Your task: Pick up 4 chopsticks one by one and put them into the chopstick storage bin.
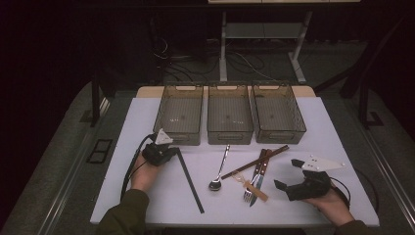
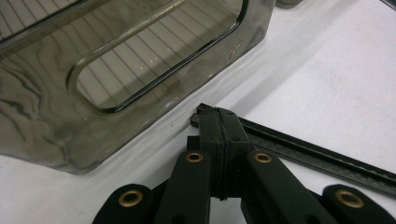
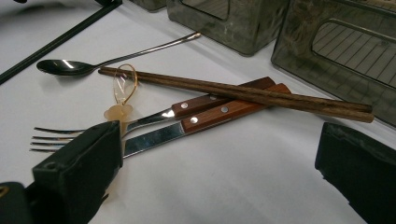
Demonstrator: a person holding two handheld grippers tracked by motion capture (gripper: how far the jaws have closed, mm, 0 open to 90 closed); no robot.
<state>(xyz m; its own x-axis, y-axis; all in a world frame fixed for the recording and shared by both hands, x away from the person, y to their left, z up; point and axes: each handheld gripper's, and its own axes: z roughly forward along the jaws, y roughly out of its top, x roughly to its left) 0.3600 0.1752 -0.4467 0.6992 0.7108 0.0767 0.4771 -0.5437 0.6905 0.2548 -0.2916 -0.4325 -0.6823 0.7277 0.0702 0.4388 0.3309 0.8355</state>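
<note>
My left gripper [image 1: 171, 151] [image 2: 219, 122] is shut, its tips pressed together over the near end of a long black strip [image 1: 191, 182] [image 2: 322, 157] that lies flat on the white table [image 1: 147, 122]. I cannot tell whether the strip is pinched. My right gripper [image 1: 288, 174] [image 3: 217, 186] rests open at the front right with nothing between its jaws. Just left of it lie a wooden-handled fork [image 1: 250, 188] [image 3: 154, 119] and knife [image 1: 260, 172] [image 3: 219, 117], a pair of brown chopsticks [image 1: 257, 161] [image 3: 243, 93] across them, a metal spoon [image 1: 220, 169] [image 3: 70, 66] and a small amber plastic pick [image 1: 254, 190] [image 3: 122, 95].
Three smoky translucent bins [image 1: 182, 113] [image 1: 230, 115] [image 1: 278, 112] stand side by side at the back of the table, the left one [image 2: 116, 70] close in front of my left gripper. Desk legs and cables lie on the dark floor beyond.
</note>
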